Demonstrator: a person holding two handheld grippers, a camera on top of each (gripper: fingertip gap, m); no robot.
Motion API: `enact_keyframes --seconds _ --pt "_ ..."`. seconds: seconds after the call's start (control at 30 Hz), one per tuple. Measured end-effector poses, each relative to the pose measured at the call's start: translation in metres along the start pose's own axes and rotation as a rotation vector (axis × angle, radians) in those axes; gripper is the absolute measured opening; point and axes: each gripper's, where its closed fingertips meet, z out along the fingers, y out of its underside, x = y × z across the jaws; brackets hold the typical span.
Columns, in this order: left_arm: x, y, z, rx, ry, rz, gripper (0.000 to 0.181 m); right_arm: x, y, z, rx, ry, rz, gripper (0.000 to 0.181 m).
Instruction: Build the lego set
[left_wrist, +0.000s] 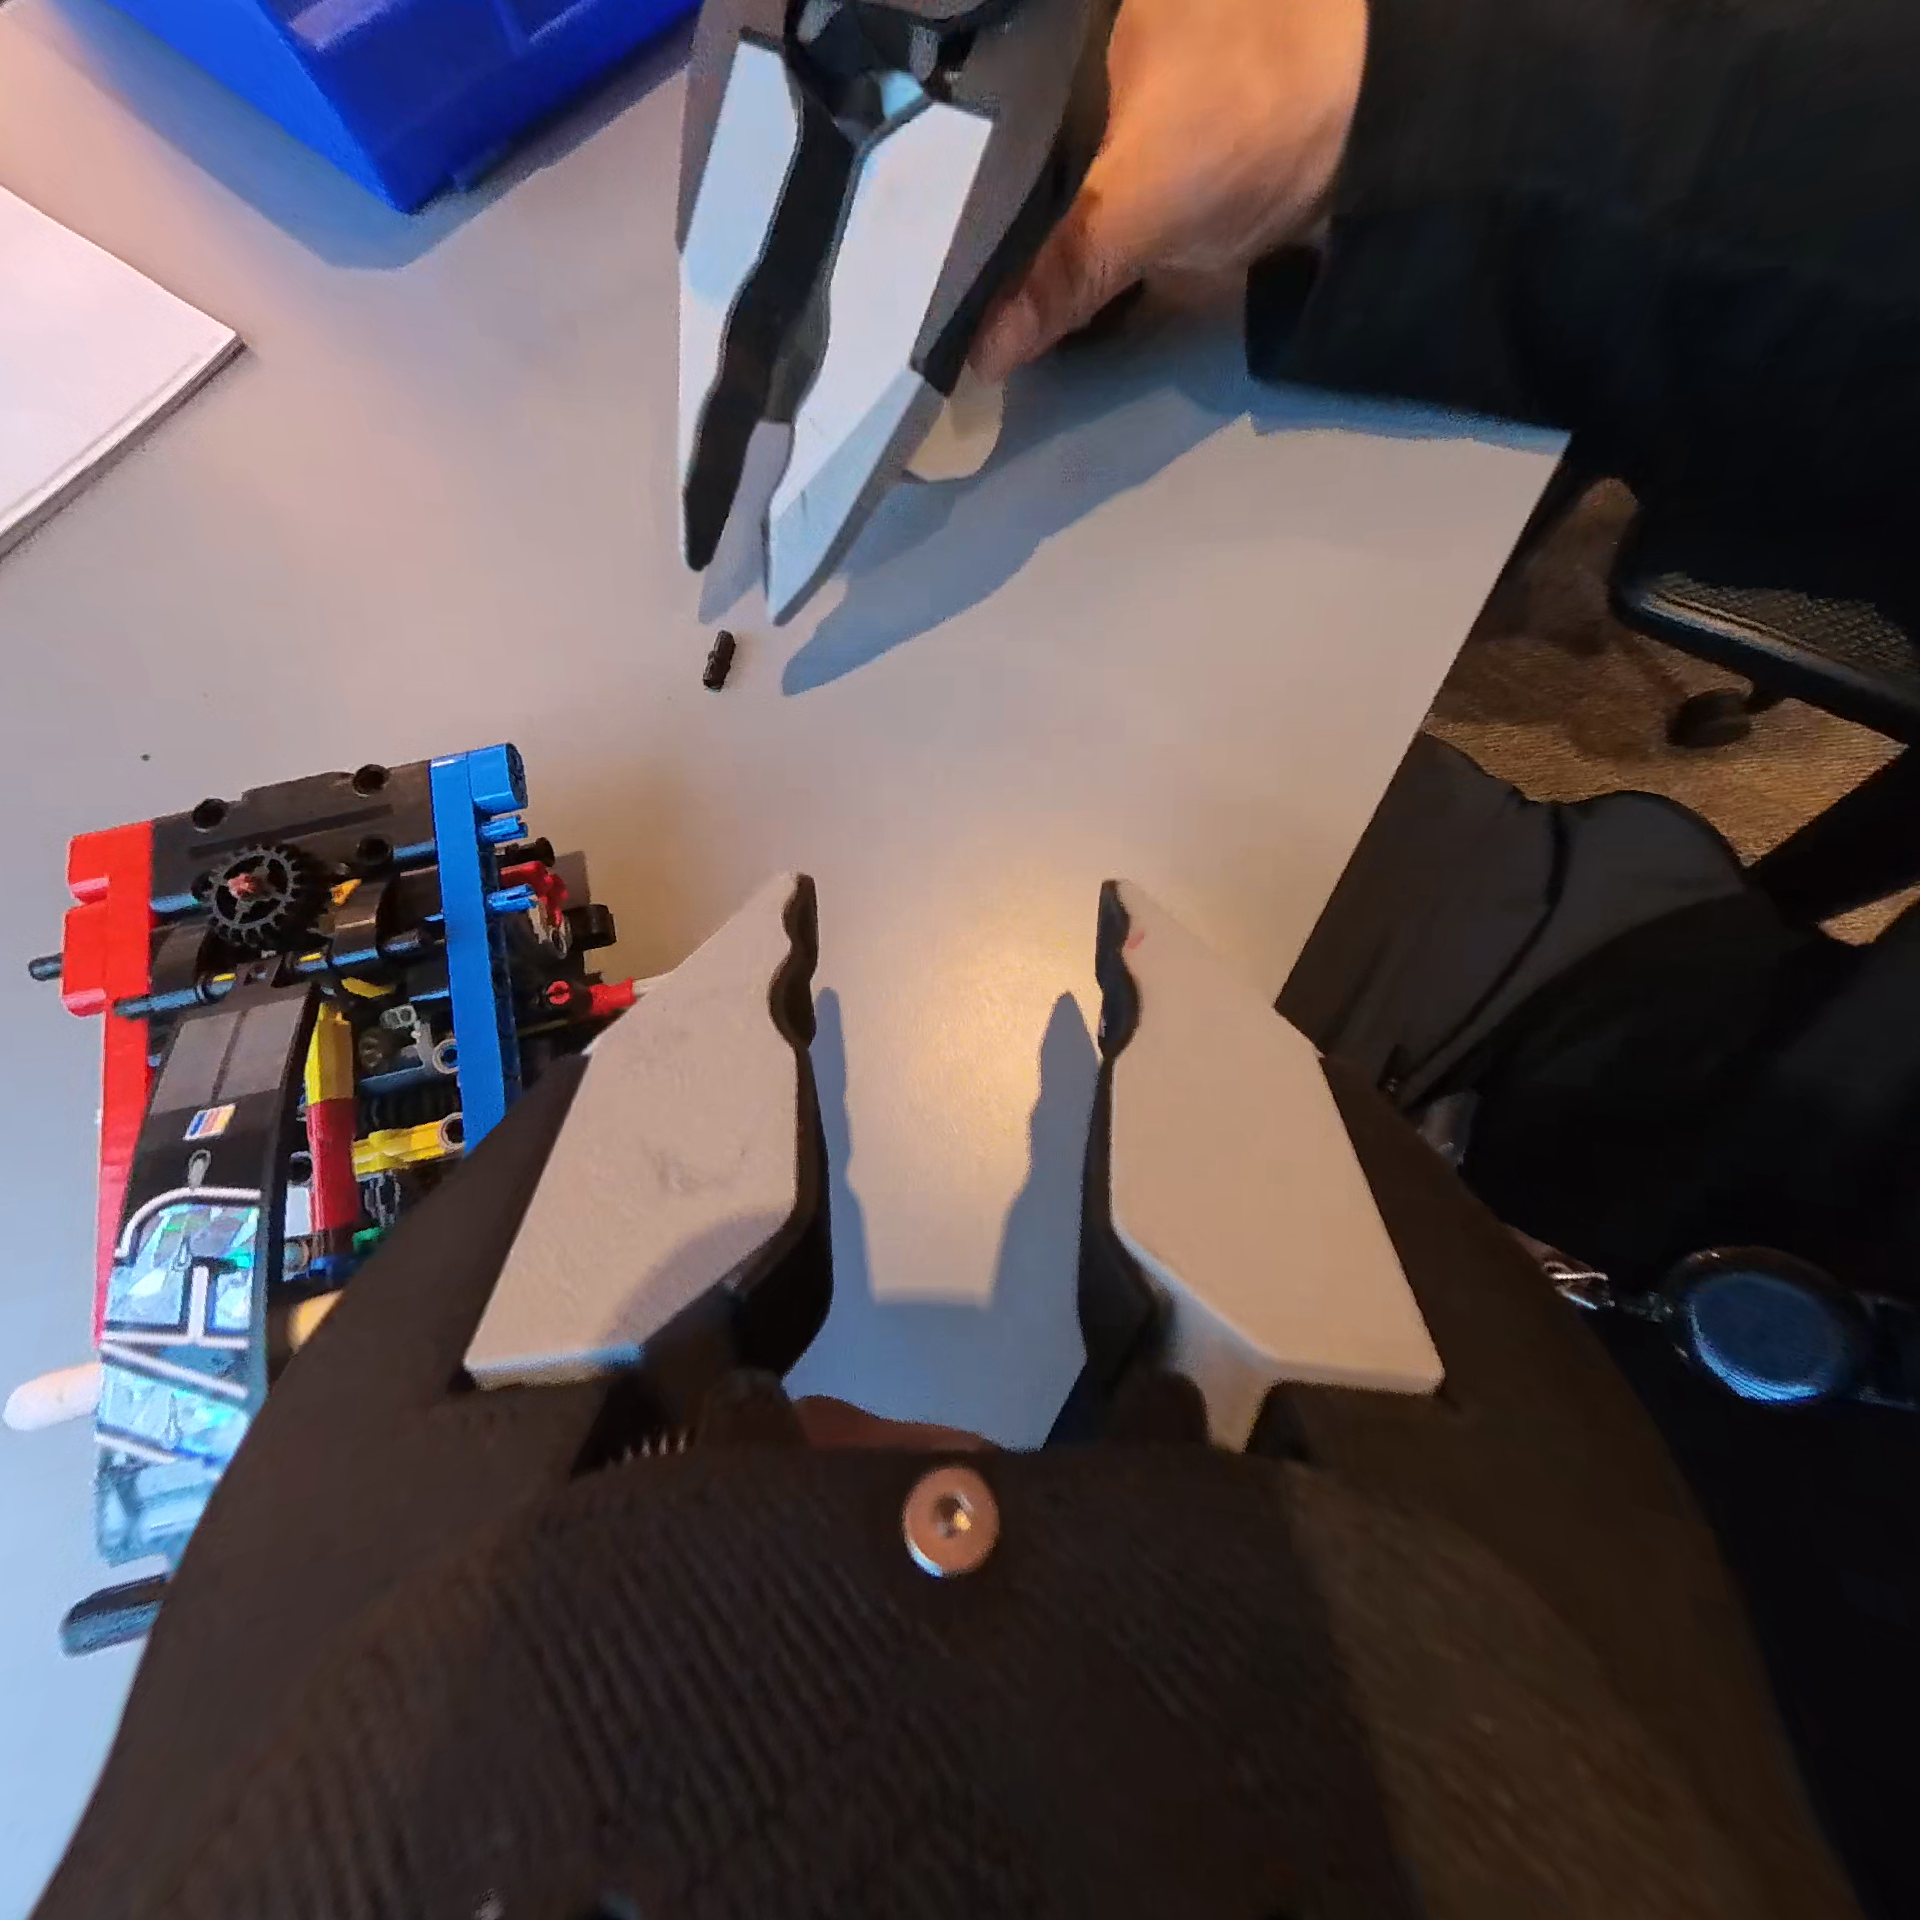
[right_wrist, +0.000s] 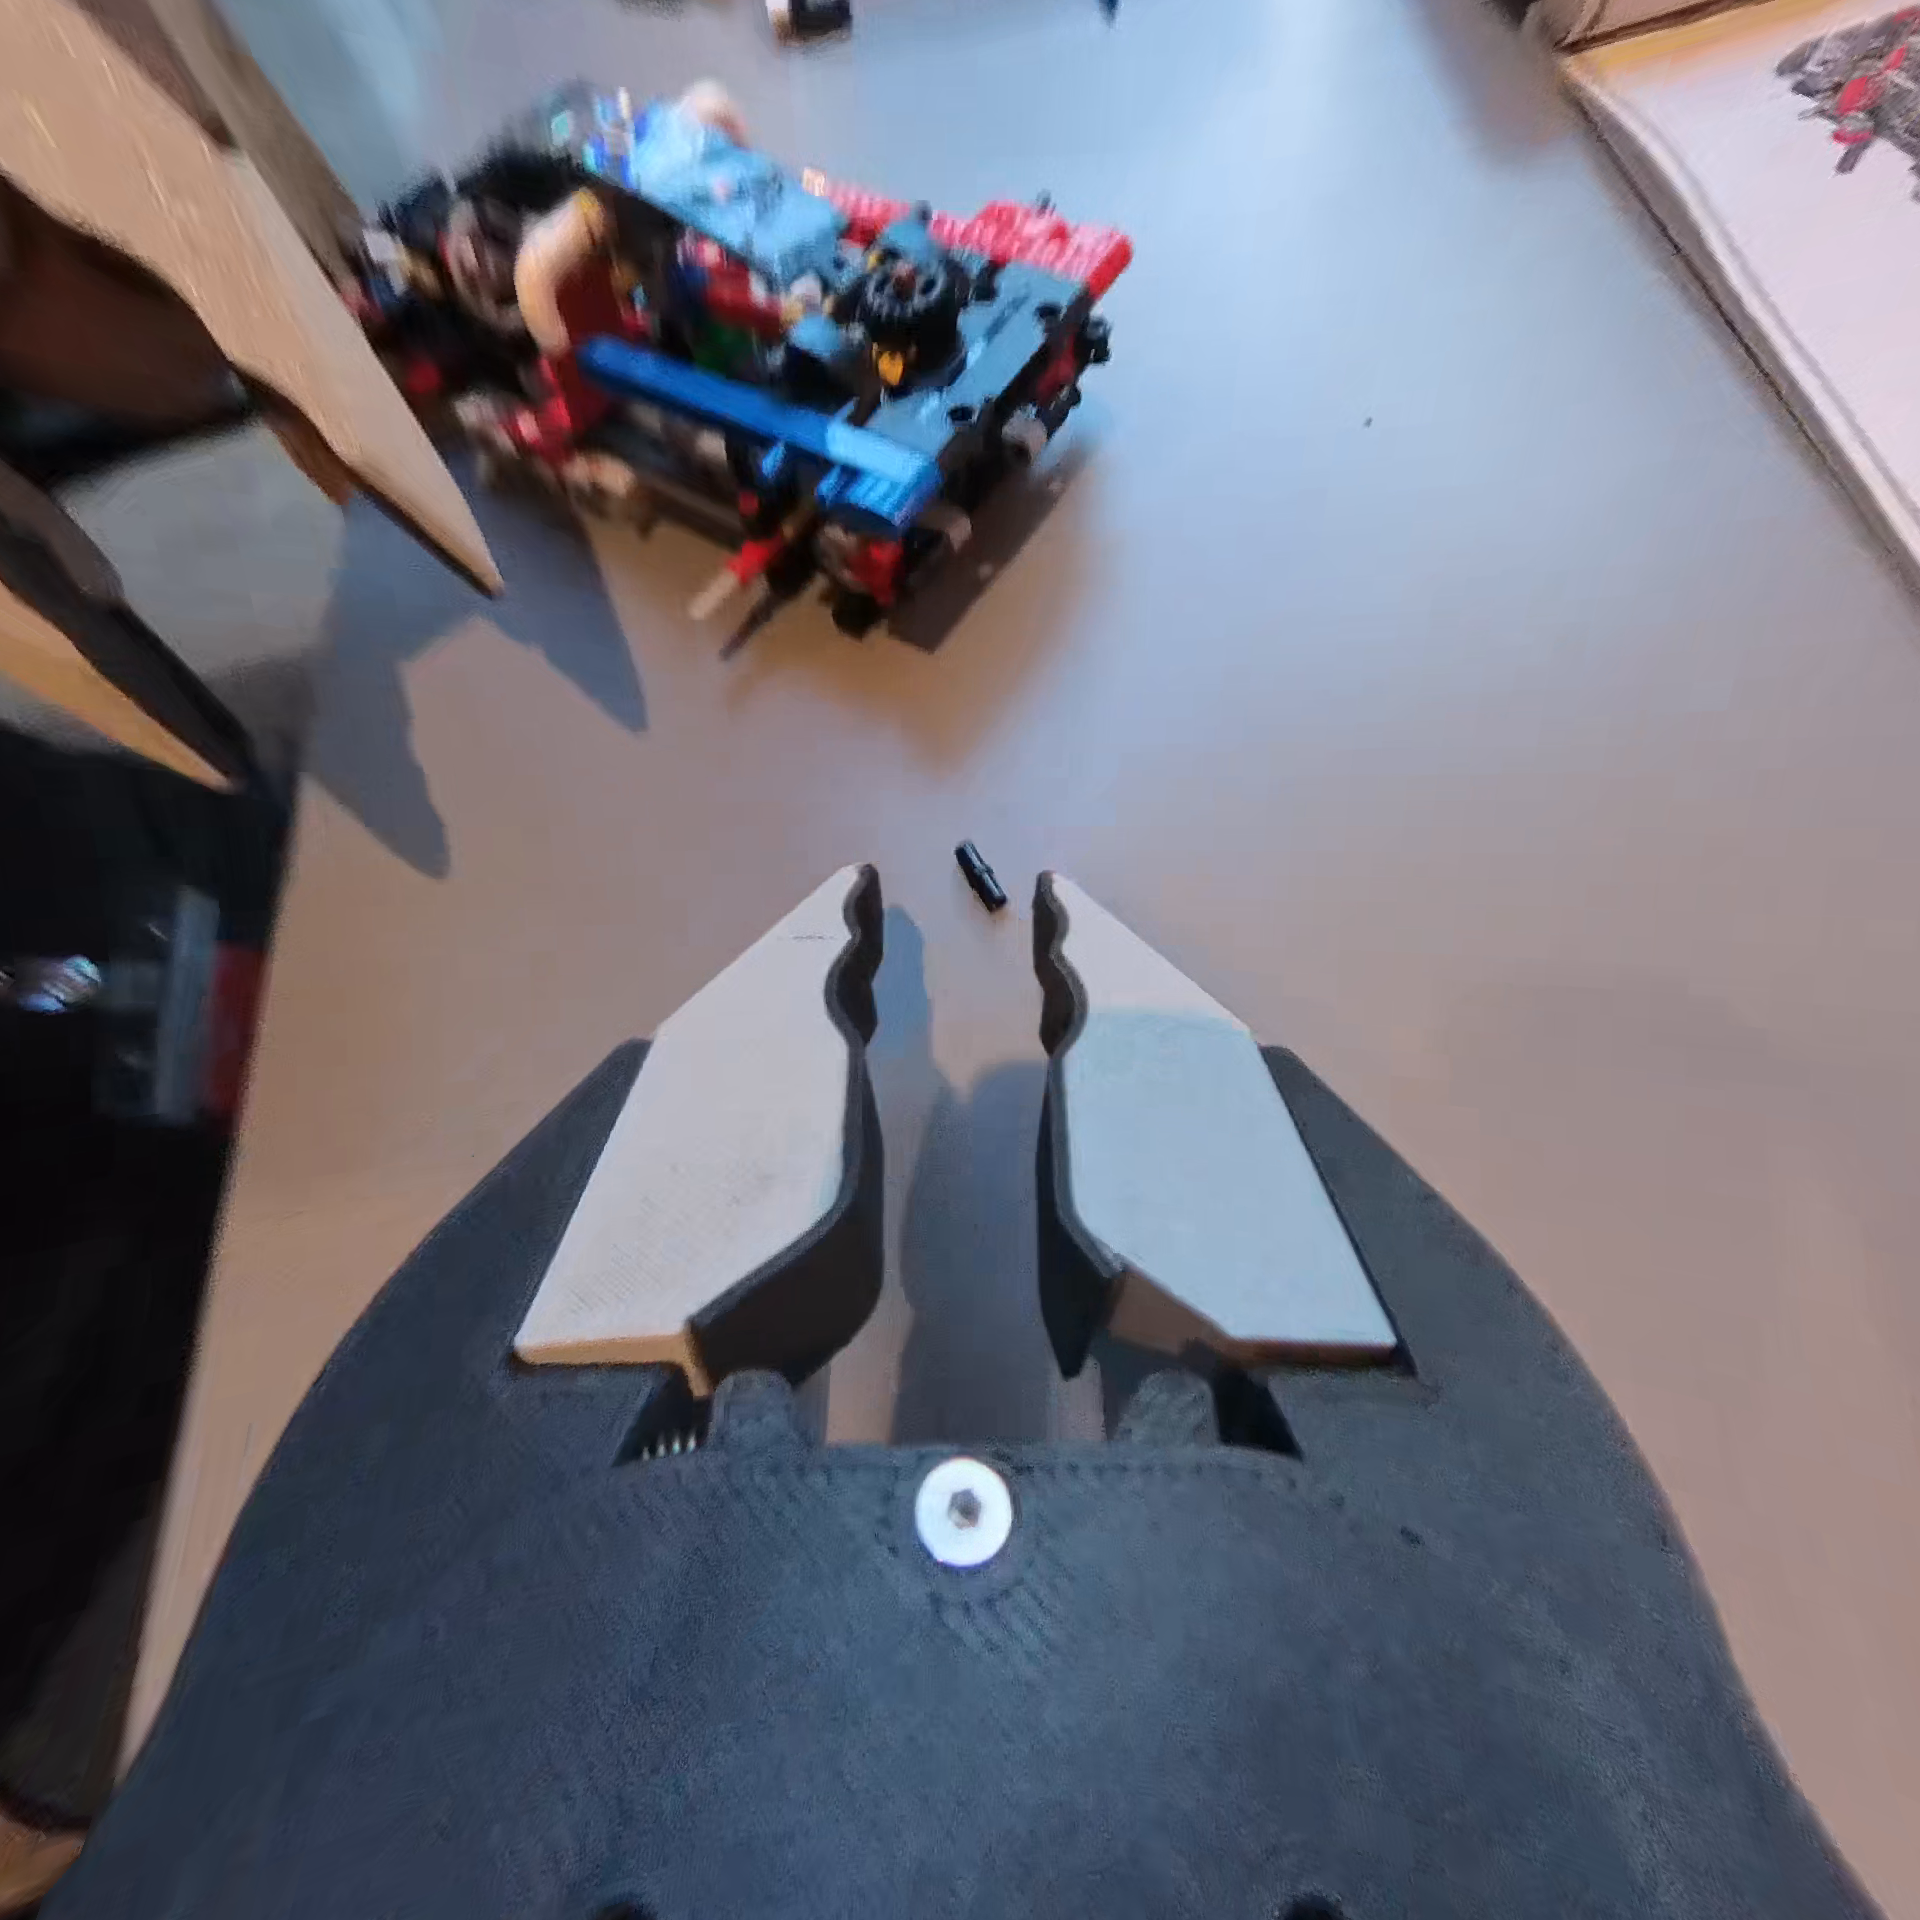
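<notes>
The right gripper (right_wrist: 957, 906), fingers partly apart and empty, is hovering with a small black plastic connector pin (right_wrist: 980, 876) just ahead of its tips, seemingly lining up a pickup. The left gripper (left_wrist: 956, 914) is waiting wide open beside the red, blue and black brick model (left_wrist: 312, 997).

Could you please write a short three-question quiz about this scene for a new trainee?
1. True or false: the small black cylindrical plastic pin lies on the pale grey table, held by no gripper.
2. Which gripper has its fingertips nearest the pin? A) left gripper B) right gripper
3. Fill in: the left gripper's jaws are ____.

Key
1. True; it lies apart from the partly built red, blue and black brick model.
2. B
3. Open, with nothing between them.
</notes>
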Motion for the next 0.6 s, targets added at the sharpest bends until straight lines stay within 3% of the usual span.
enact_keyframes --seconds 0.17,0.33,0.37,0.4,0.53,0.6 --pt "0.004 0.009 0.006 -0.022 -0.005 -0.044 0.052 0.003 0.012 0.012 -0.117 0.001 -0.161 0.032" --pt "0.004 0.011 0.012 -0.041 -0.021 -0.05 0.052 0.004 0.009 0.02 -0.127 -0.034 -0.206 0.024" --pt "0.007 0.011 0.014 -0.047 -0.018 -0.047 0.051 0.003 0.008 0.021 -0.125 -0.051 -0.212 0.014" --pt "0.01 0.011 0.017 -0.048 -0.013 -0.046 0.051 0.001 0.009 0.021 -0.124 -0.066 -0.209 0.001" --pt "0.013 0.004 0.022 -0.005 -0.057 -0.038 0.049 0.001 0.009 0.015 -0.123 -0.049 -0.126 0.001" --pt "0.004 -0.006 0.018 0.068 -0.124 -0.048 0.044 -0.017 -0.007 0.006 -0.026 -0.116 -0.033 0.0"
